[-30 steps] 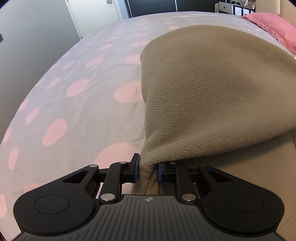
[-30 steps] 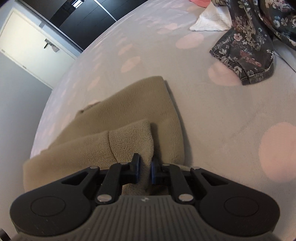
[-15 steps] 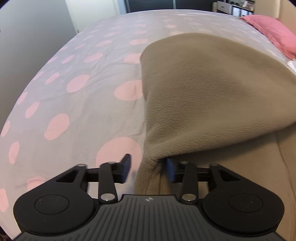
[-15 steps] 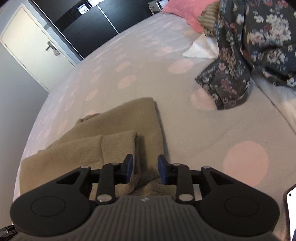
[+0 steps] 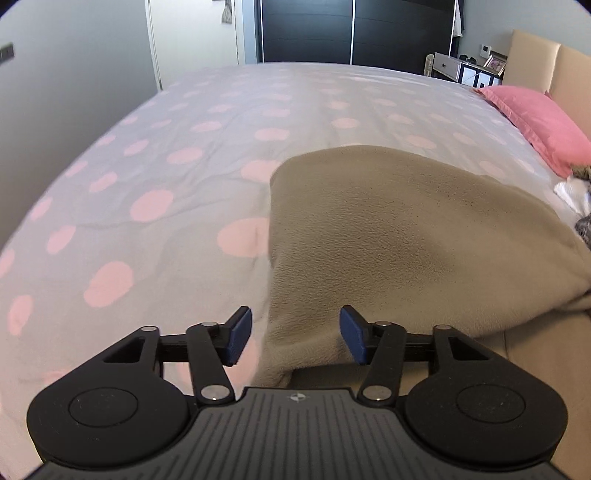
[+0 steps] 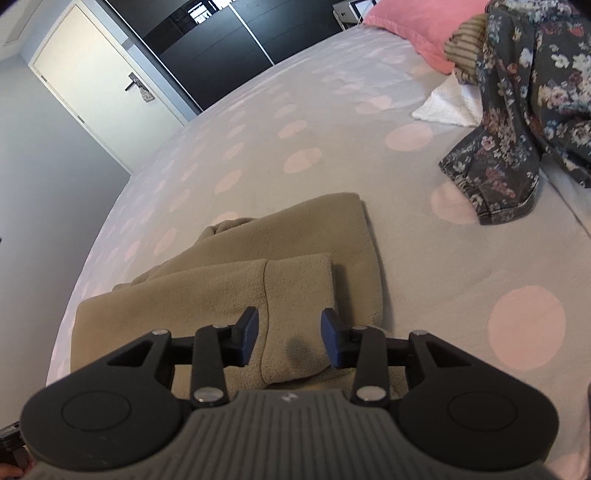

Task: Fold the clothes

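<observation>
Your left tongs point(image 5: 295, 334) stand wide open with nothing between the pads, and the folded edge of the fleece point(image 5: 388, 236) lies on the bed point(image 5: 147, 147) just ahead of them, its near corner running down between the two fingers without being pinched. From there the fleece spreads forward and to the right of the left tongs as one smooth tan layer over a second layer beneath. Your right tongs point(image 6: 290, 338) are also spread apart and hold nothing; the cuff end of a sleeve point(image 6: 295, 295) sits flat between their fingers, laid across the rest of the fleece point(image 6: 295, 236), which stretches ahead and to the left of the right tongs. Ahead and to the right of the right tongs, well apart from the fleece, a floral garment point(image 6: 517, 122) lies heaped beside a white cloth point(image 6: 447, 103) and a pink pillow point(image 6: 417, 22).
</observation>
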The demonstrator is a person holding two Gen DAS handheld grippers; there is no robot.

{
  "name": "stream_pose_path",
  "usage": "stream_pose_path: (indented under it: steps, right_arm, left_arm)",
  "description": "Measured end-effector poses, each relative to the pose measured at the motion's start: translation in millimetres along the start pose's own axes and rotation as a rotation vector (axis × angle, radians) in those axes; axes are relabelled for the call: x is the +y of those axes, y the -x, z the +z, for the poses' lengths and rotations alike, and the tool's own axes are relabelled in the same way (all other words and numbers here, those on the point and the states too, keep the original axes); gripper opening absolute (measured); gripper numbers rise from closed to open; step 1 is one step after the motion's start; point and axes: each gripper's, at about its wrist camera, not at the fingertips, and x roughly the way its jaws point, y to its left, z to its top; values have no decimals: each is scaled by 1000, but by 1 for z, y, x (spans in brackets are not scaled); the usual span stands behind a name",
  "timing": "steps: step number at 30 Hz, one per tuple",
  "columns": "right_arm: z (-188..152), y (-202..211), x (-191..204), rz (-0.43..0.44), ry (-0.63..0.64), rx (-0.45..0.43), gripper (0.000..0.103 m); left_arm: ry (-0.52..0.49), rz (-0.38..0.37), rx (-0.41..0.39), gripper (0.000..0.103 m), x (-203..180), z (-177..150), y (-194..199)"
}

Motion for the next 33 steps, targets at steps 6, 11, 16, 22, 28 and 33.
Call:
stream_pose_path:
  steps: [6, 11, 16, 22, 28, 33]
  right_arm:
    - [-2, -8, 5, -42, 42, 27, 40]
    - [-5, -11, 9, -76, 87, 47, 47]
    - [-20, 3, 9, -82, 172, 94, 50]
    - [-46, 21, 4, -175, 294, 148, 51]
    - [-83, 30, -6, -247, 309, 223, 61]
    - [-118, 28, -12, -296, 333, 318, 62]
  left_arm:
    - [-62, 74, 77, 49, -14, -7, -29]
    - [-36, 59, 70, 55, -7, -6, -16]
    - [-63, 57, 124, 60, 1, -16, -4]
    - [-97, 109, 203, 60, 4, -42, -2]
    - [4, 79, 295, 61, 17, -70, 4]
    - [20, 69, 337, 64, 18, -89, 14]
